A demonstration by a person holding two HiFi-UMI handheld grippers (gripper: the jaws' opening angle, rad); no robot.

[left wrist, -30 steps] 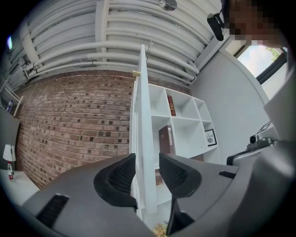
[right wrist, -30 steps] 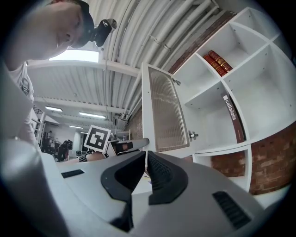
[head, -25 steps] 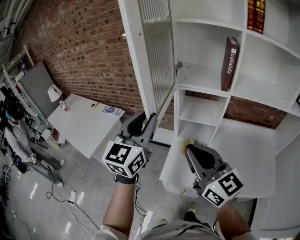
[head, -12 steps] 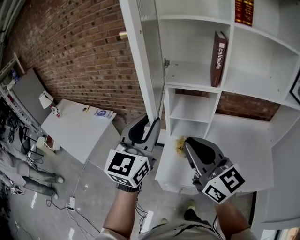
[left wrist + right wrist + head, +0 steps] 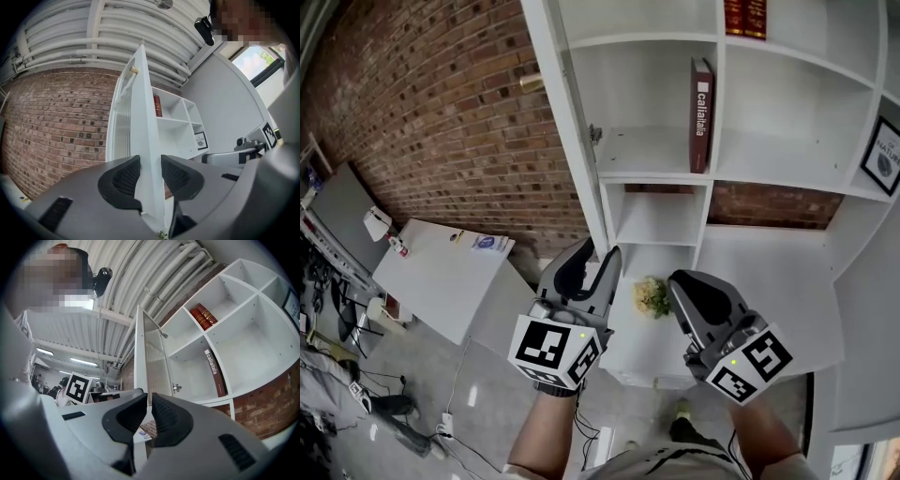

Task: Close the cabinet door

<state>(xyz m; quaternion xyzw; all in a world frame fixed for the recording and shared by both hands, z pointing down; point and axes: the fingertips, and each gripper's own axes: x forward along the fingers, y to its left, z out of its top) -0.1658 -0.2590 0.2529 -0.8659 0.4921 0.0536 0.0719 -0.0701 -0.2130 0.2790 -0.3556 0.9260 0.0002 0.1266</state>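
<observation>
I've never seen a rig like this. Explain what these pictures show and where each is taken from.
No robot here: a person holds a gripping tool in each hand; the cubes with black-and-white squares are part of them. One picture comes from a camera on the person's head, looking down. The other two come from cameras riding on the tools, looking along their jaws. Ahead stands a white cabinet against a brick wall, with a dark red book and a small yellowish plant on its shelves. The left tool has the edge of the open door between its jaws, which have just been opening. The right tool has its jaws almost together, empty.
</observation>
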